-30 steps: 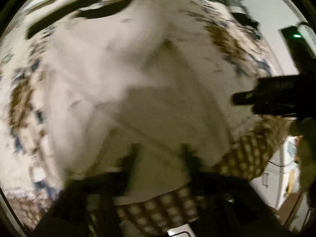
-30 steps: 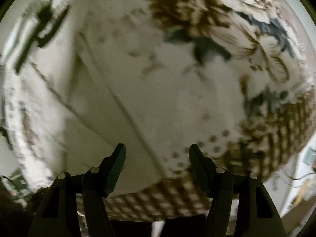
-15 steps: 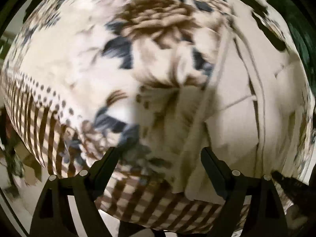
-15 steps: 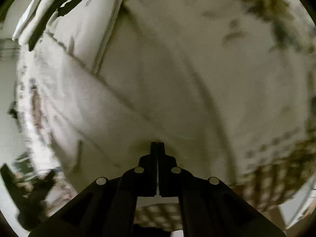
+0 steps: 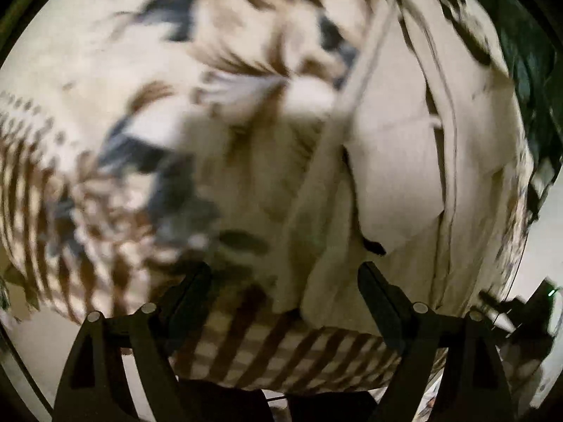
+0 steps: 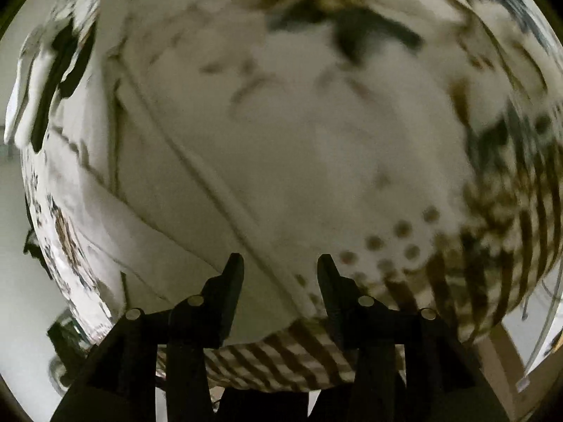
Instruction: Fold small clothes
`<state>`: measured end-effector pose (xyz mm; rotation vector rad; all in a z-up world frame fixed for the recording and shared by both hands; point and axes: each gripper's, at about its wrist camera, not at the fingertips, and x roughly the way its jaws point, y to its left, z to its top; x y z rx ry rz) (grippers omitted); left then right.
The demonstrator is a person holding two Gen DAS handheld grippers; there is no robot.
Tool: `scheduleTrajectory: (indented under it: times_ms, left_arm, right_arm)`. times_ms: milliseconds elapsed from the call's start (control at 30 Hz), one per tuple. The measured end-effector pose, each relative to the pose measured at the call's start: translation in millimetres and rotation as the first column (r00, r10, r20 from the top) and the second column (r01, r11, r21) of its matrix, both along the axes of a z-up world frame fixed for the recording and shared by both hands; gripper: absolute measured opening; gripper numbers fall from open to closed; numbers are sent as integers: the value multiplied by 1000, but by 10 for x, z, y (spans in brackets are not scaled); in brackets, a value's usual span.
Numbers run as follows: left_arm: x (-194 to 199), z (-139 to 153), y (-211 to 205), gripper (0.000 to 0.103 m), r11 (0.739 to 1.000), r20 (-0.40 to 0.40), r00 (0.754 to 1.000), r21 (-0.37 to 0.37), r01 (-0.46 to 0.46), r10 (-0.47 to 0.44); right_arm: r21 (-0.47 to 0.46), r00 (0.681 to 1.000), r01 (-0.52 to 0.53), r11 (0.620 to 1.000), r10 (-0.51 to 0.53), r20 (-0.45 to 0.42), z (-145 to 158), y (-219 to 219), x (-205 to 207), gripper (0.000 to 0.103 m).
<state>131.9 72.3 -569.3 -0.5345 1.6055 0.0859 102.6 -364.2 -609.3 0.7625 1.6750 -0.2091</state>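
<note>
A cream garment (image 5: 397,176) lies on a floral bedspread (image 5: 123,105) with a brown checked border. It fills the right half of the left wrist view, with a folded flap and a seam. My left gripper (image 5: 285,270) is open, its fingers either side of the garment's near edge. In the right wrist view the same cream garment (image 6: 169,218) lies at the left and centre, a seam running diagonally to the fingers. My right gripper (image 6: 279,263) is open just above the garment's near edge, holding nothing.
The bed's near edge with the checked border (image 6: 281,362) runs under both grippers. A dark green cloth (image 5: 524,56) lies at the far right of the left view. Black-and-white clothing (image 6: 52,70) lies at the upper left of the right view.
My right gripper was shut half a second ago and is now open. My left gripper stays open and has moved a little closer to the garment's edge.
</note>
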Motion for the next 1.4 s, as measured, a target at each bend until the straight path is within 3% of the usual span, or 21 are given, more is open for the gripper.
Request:
scheduleTrajectory:
  times_ms: [100,167,267,300,367,467,533,567,667,867,967,1067,1100,1133,1167,1233,1333,1400]
  left_arm:
    - [-184,-6,171,83,999,7,999,-20,-34,34]
    - [-275,-43,278,65,998,8,999,-52,-37,38]
    - [-201,-144,269,59,997,7,1000,-71,-16,16]
    - [-207,-163,266,52,997,14,1000,-72,-3,4]
    - [-243,-205,172,14,995,22,999,-95,27,-25]
    - [-205,-137,-19,3,992,46,998,-112,53,-48]
    - [-247,-72,-37,2,992,66,996,-112,58,-51]
    - [-246,-49,-25,2,993,70,996,-108,56,-49]
    - [-282,46,164,2,993,84,996,-111,50,-41]
    - [-238,-60,462,0,997,52,998,-64,39,-36]
    - [-255,-129,595,2,982,22,999,-186,-26,31]
    - [-211,-172,546,9,958,31,997,-283,-54,66]
    - [-191,-197,540,15,949,34,997,-312,-52,66]
    - [-165,-227,489,28,941,32,997,-335,-50,64]
    - [-143,-269,427,41,926,26,998,-374,-48,62]
    - [-149,-312,338,44,900,31,997,-432,-55,76]
    - [-185,-329,309,44,883,24,996,-465,-66,87]
    - [-210,-319,316,44,864,22,994,-497,-84,109]
  right_arm:
    - [38,1000,16,999,-15,-24,-46,-126,-149,46]
    - [59,999,30,998,-28,-30,-103,-135,-169,46]
    - [77,998,40,996,-37,-41,-163,-174,-244,46]
    - [82,998,42,996,-39,-43,-182,-174,-269,46]
    - [98,998,37,995,-32,-53,-231,-96,-246,46]
    - [111,997,43,993,-36,-65,-311,170,-206,43]
    - [95,998,41,995,-36,-55,-300,279,-195,12]
    - [74,998,33,997,-29,-48,-273,320,-186,9]
    - [39,999,35,999,-34,-22,-234,623,-119,7]
    - [4,1000,27,1000,-27,-14,-143,580,-85,7]
    - [65,999,36,997,-33,-40,-237,535,-103,7]
    - [97,997,76,992,-74,-22,-231,433,-145,15]
    - [110,996,90,990,-90,-13,-231,403,-156,25]
    - [123,995,101,987,-100,-8,-235,375,-166,43]
    - [145,993,114,983,-114,-2,-245,339,-178,51]
    - [206,991,130,970,-132,-7,-351,342,-194,67]
    - [216,994,112,970,-111,-16,-461,324,-200,67]
    - [219,988,154,963,-156,-10,-467,276,-219,67]
